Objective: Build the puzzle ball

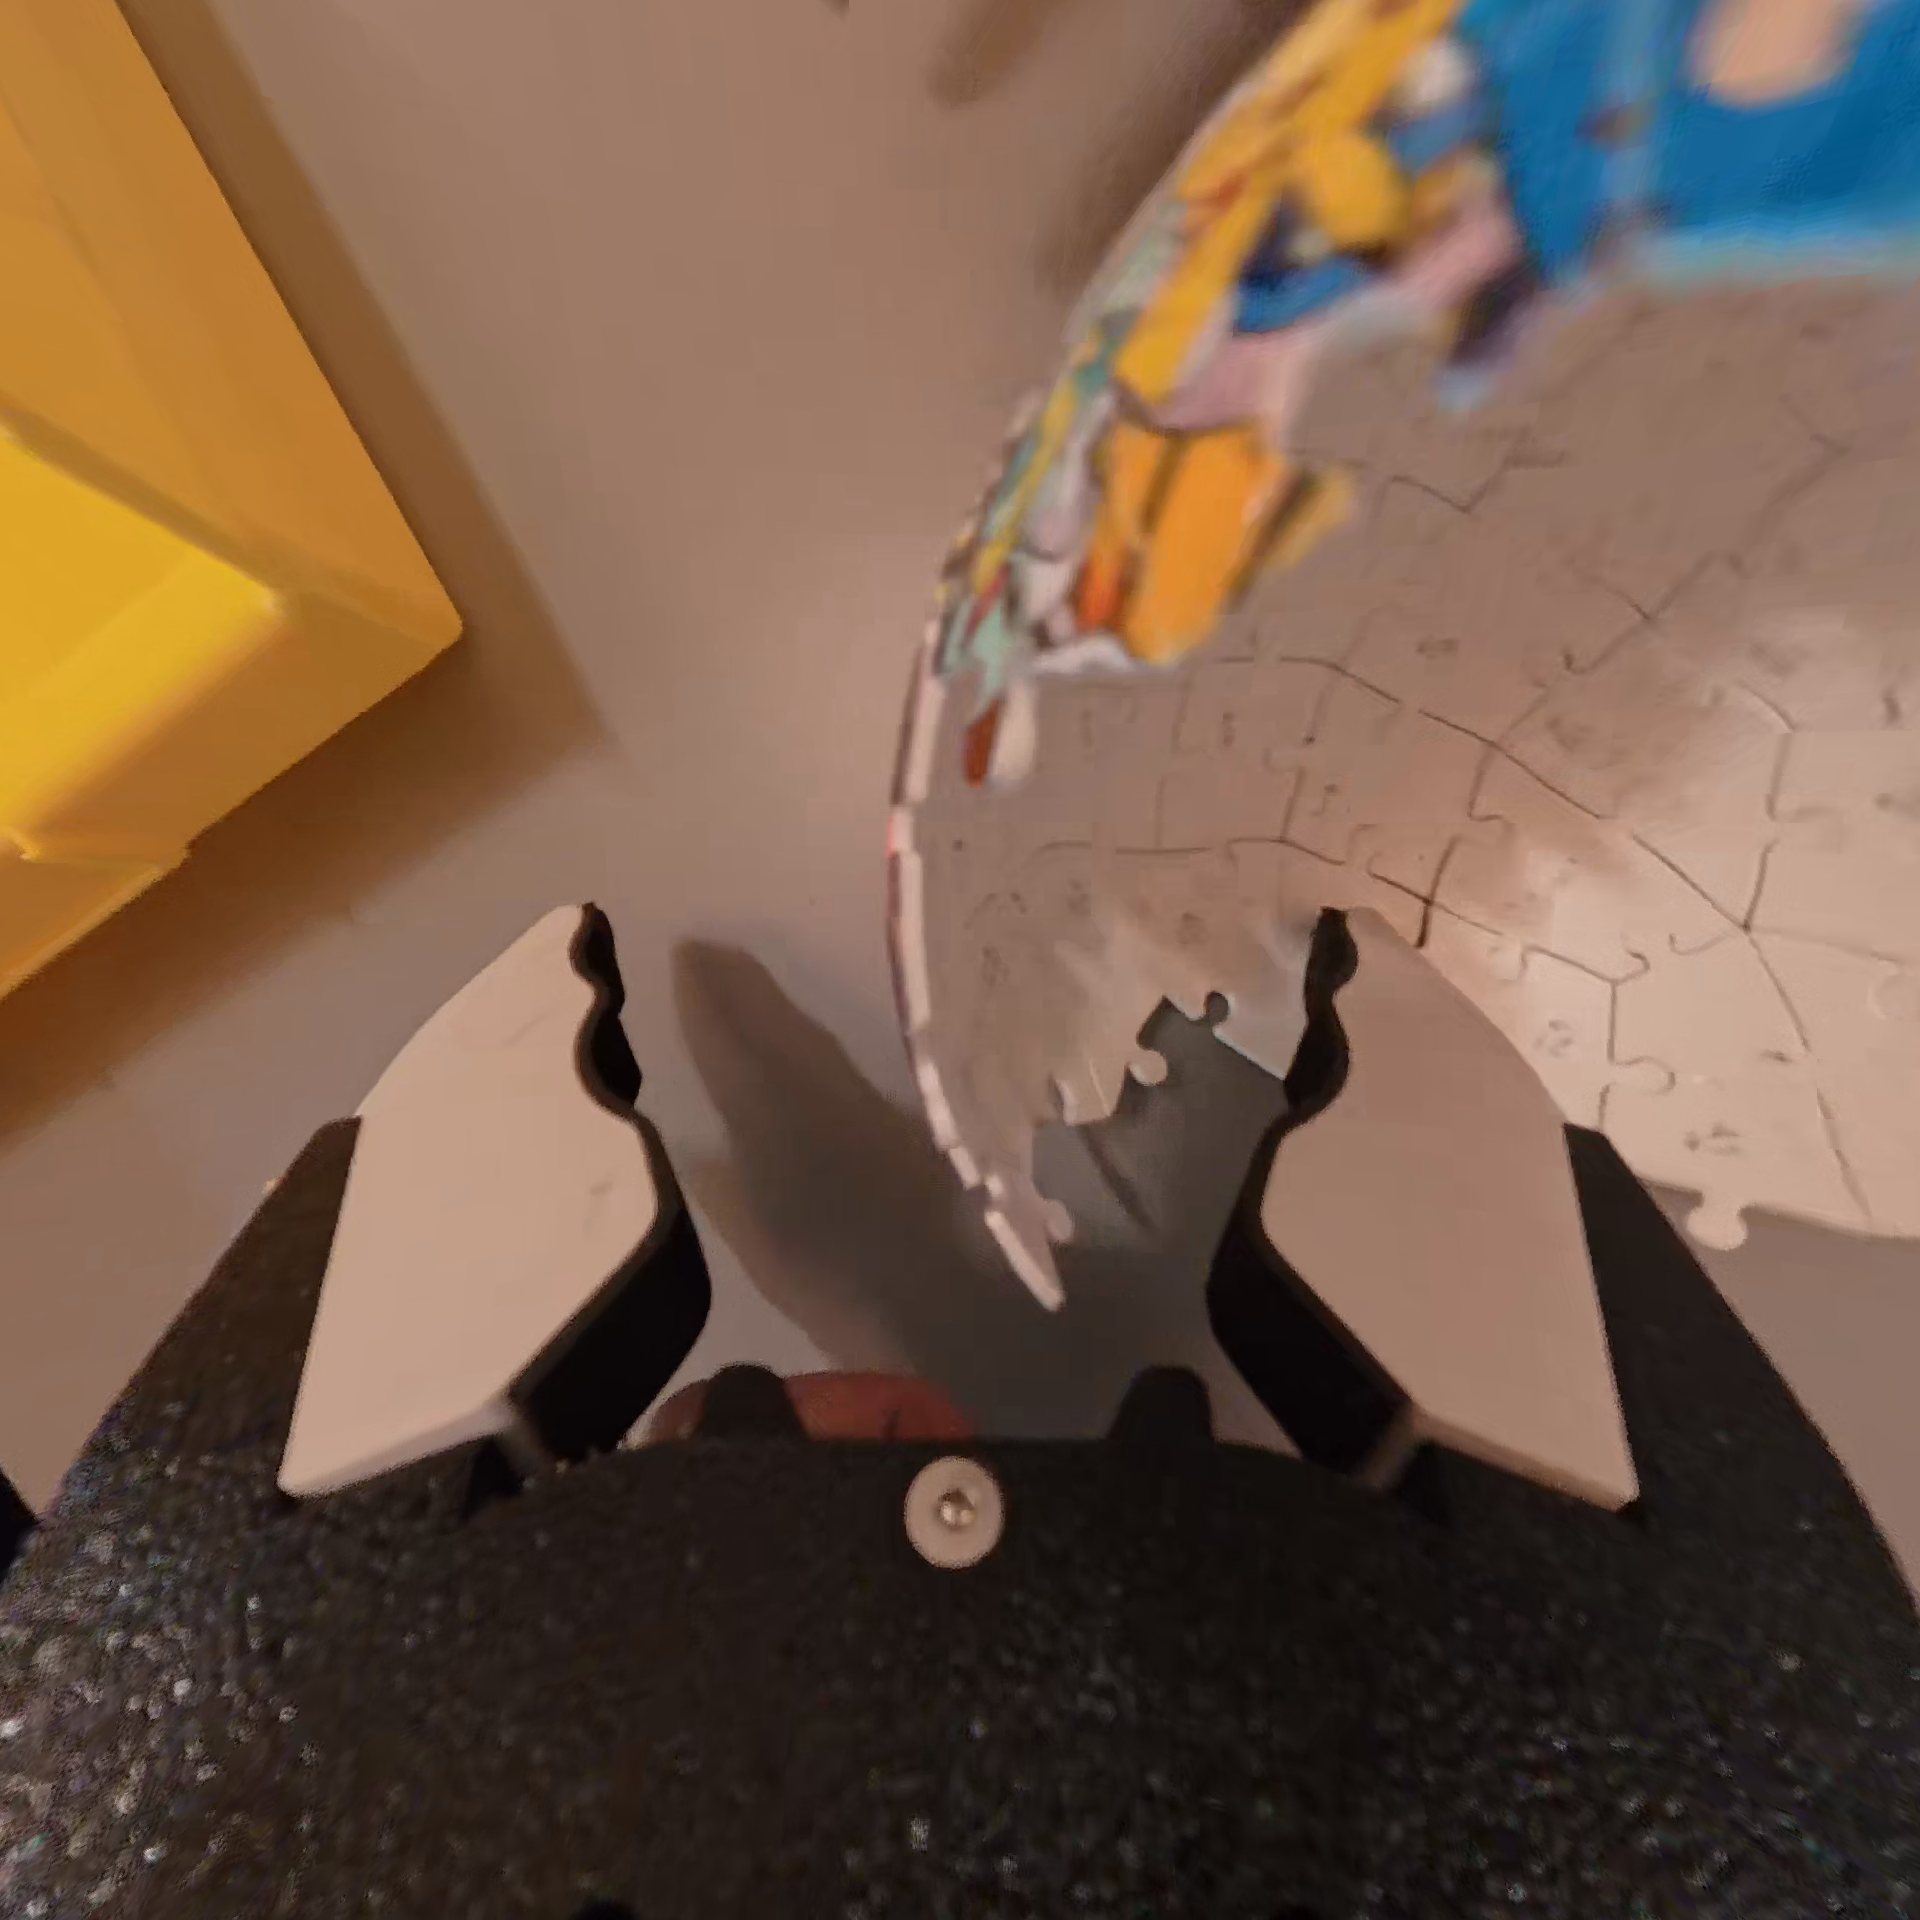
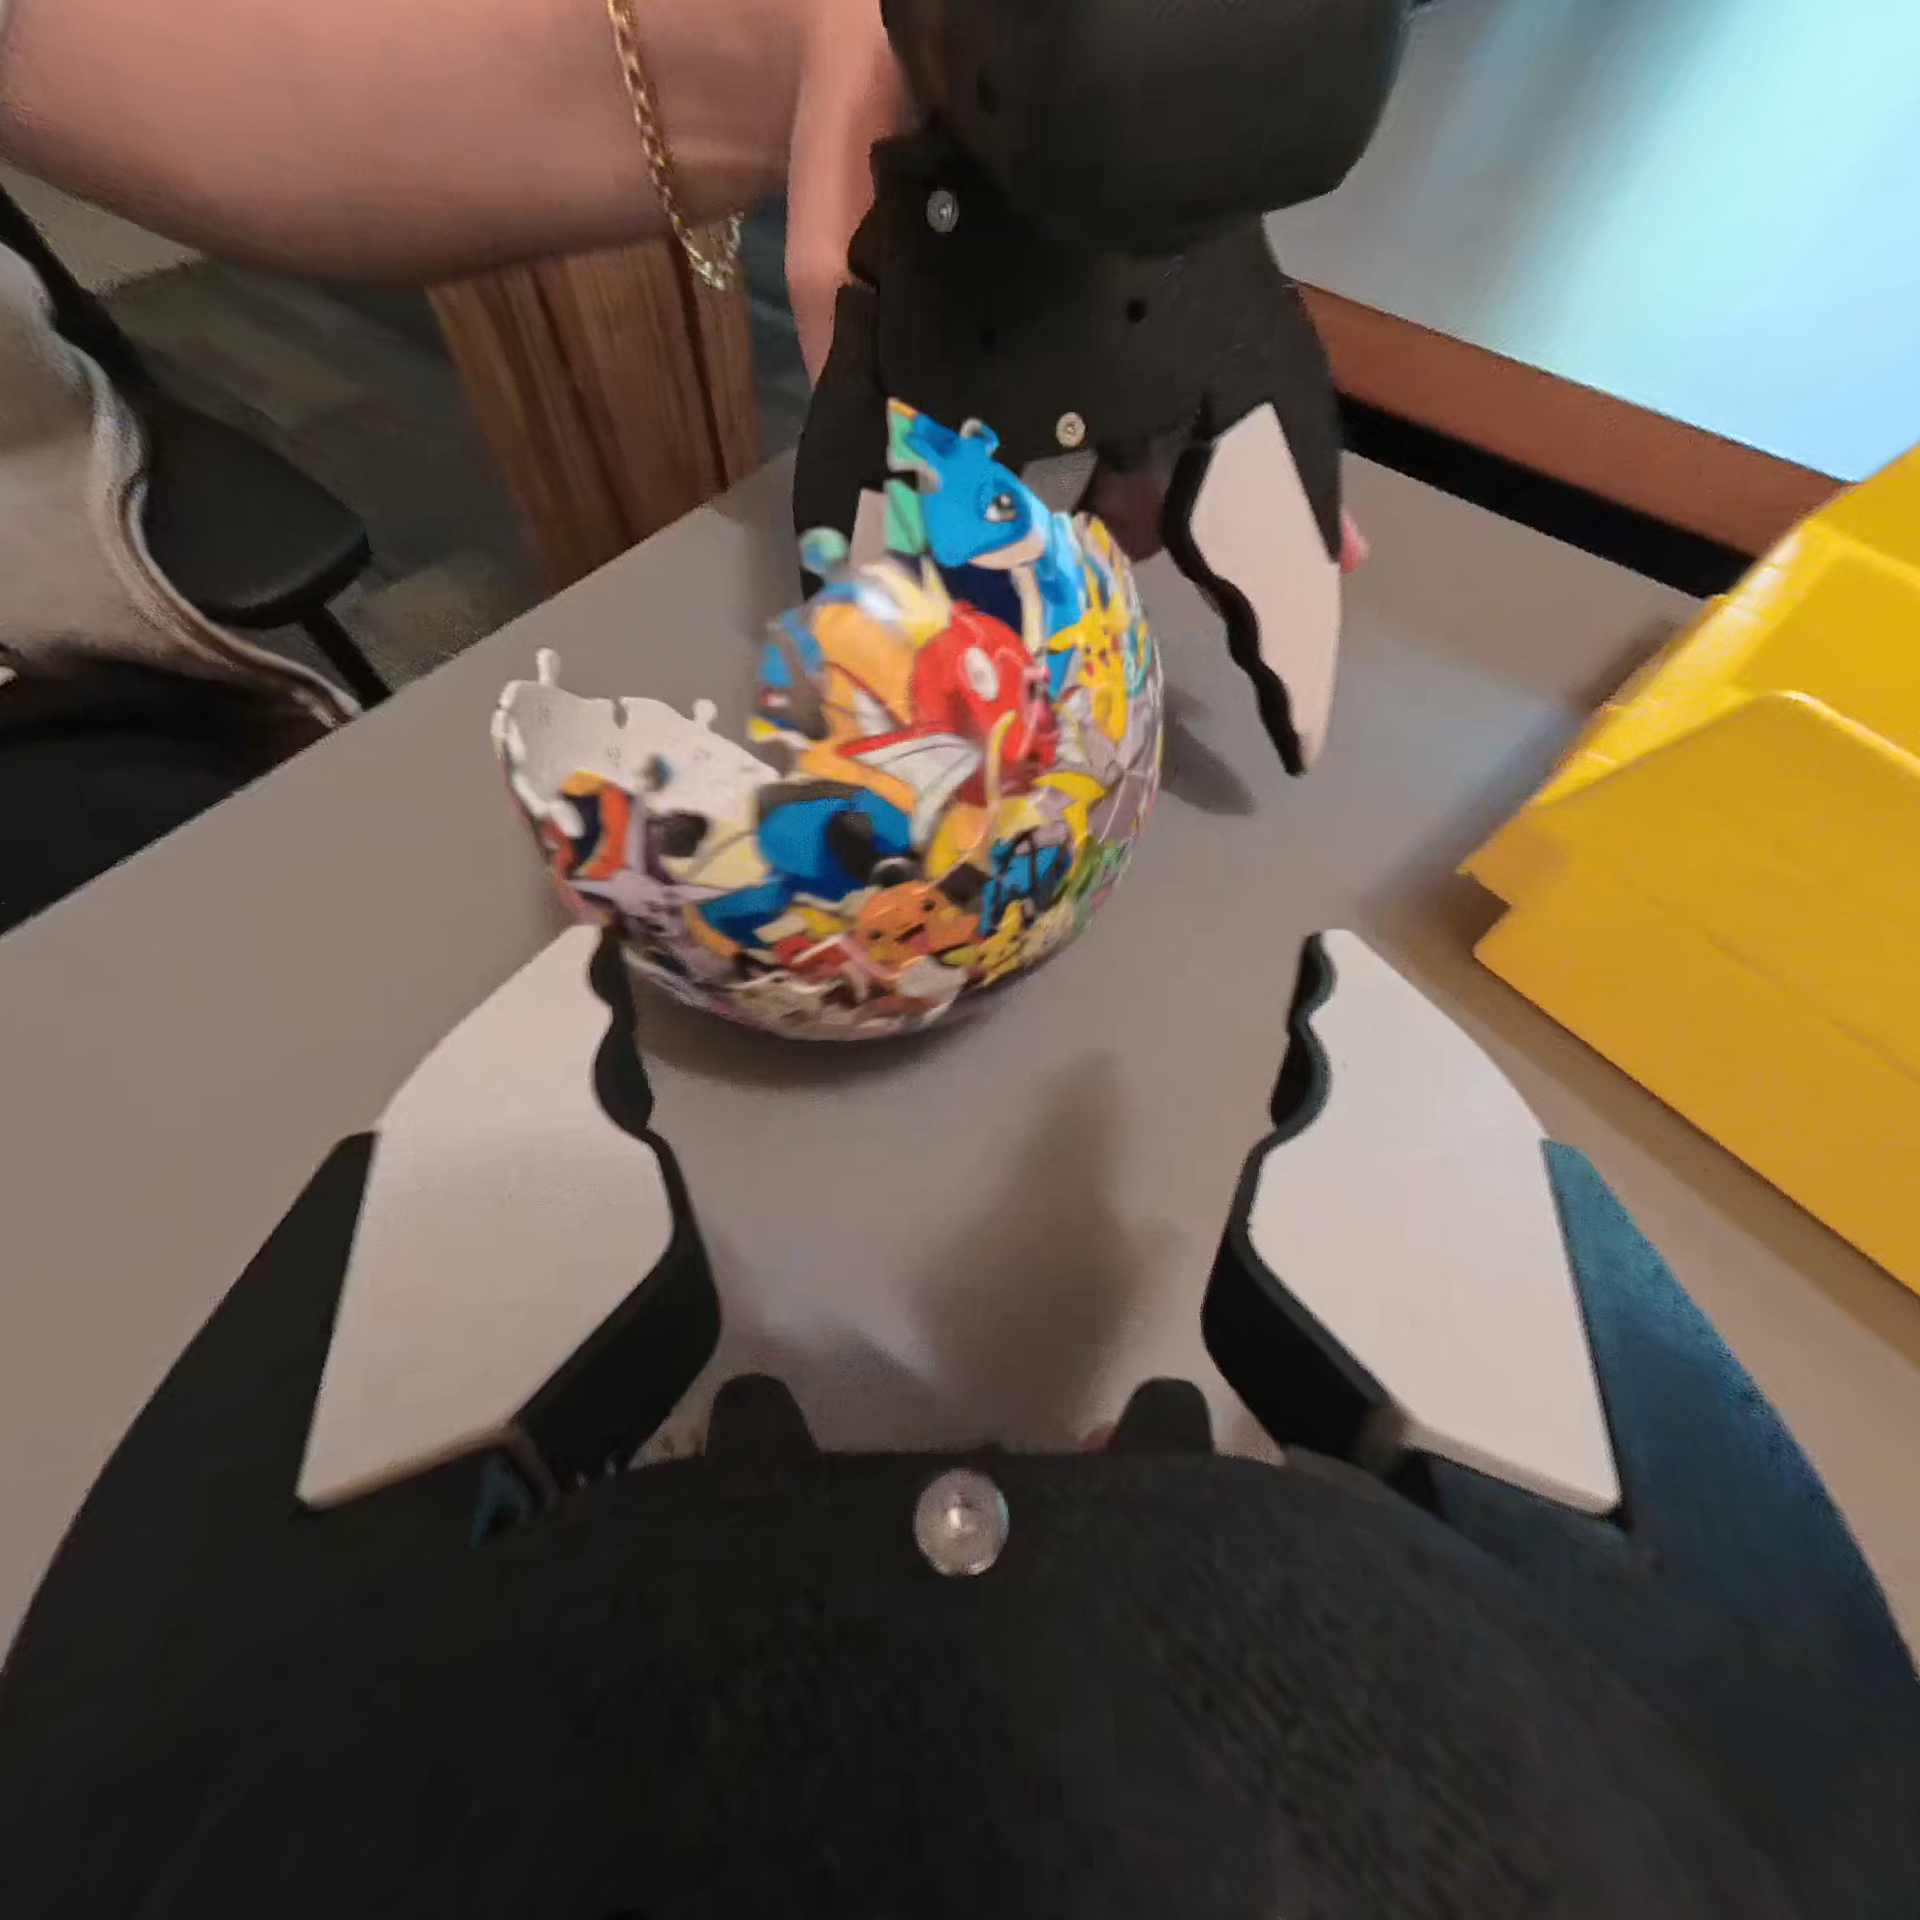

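Observation:
The puzzle ball (image 2: 862, 810) is a partly built shell on the grey table (image 2: 260, 1039), colourful cartoon print outside and white inside, open at the top left with one wall standing higher at the back. My right gripper (image 2: 956, 940) is open and empty, just in front of the ball. My left gripper (image 2: 1049, 665) comes down from behind, open, with one finger (image 2: 1278, 623) to the right of the raised wall and the other partly hidden behind it. In the left wrist view the shell (image 1: 1455, 831) is blurred, and its jagged edge lies between the open left gripper's (image 1: 966, 935) fingers.
A yellow plastic bin (image 2: 1714, 883) stands at the table's right edge; it also shows in the left wrist view (image 1: 156, 520). A person's arm with a gold bracelet (image 2: 665, 156) reaches over the back. A black chair (image 2: 260, 540) stands off the table's left. Left tips to right tips: about 11 centimeters.

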A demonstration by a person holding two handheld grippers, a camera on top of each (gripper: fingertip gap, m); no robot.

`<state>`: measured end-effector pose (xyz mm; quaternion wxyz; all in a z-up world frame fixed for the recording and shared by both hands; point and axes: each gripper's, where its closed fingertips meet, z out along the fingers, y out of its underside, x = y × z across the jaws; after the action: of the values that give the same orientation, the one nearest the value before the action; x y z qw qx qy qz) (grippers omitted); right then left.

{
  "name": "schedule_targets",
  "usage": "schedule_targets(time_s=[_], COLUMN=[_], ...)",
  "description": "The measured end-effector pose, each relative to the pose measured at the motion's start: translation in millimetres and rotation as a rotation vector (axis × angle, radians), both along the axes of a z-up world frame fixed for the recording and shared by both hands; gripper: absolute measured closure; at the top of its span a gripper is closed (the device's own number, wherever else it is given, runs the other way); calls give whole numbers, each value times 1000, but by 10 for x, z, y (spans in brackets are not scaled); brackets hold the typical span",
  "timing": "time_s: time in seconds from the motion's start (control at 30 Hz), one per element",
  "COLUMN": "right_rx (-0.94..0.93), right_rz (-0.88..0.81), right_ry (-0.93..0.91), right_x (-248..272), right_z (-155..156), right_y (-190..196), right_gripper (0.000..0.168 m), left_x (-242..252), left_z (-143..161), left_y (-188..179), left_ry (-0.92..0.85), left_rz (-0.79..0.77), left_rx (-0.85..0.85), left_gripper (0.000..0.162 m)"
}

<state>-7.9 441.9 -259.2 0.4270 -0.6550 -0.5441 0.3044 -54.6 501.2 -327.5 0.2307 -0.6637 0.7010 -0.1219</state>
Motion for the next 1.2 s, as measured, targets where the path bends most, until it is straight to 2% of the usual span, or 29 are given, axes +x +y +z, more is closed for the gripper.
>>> schedule_targets(time_s=[0.03,0.13,0.27,0.57,0.9,1.2], right_rx=[-30,-62,31,140,325,368], right_rz=[21,101,24,-20,-24,-3], right_ry=[19,41,-77,-221,-498,-582], right_x=[-78,-246,-329,-458,-576,-681], right_z=[-15,-47,-206,-158,-170,-241], right_y=[-9,-172,-183,-268,-357,-369], right_gripper=[43,54,44,47,47,47], left_x=[6,3,-29,-159,-373,-745], left_z=[4,18,16,-24,9,23], left_y=[5,8,-29,-50,-119,-211], left_ry=[-1,-13,-30,-9,-74,-64], left_rz=[0,29,83,233,294,331], left_rx=[7,18,5,-72,-96,-75], left_gripper=[40,41,49,47,46,50])
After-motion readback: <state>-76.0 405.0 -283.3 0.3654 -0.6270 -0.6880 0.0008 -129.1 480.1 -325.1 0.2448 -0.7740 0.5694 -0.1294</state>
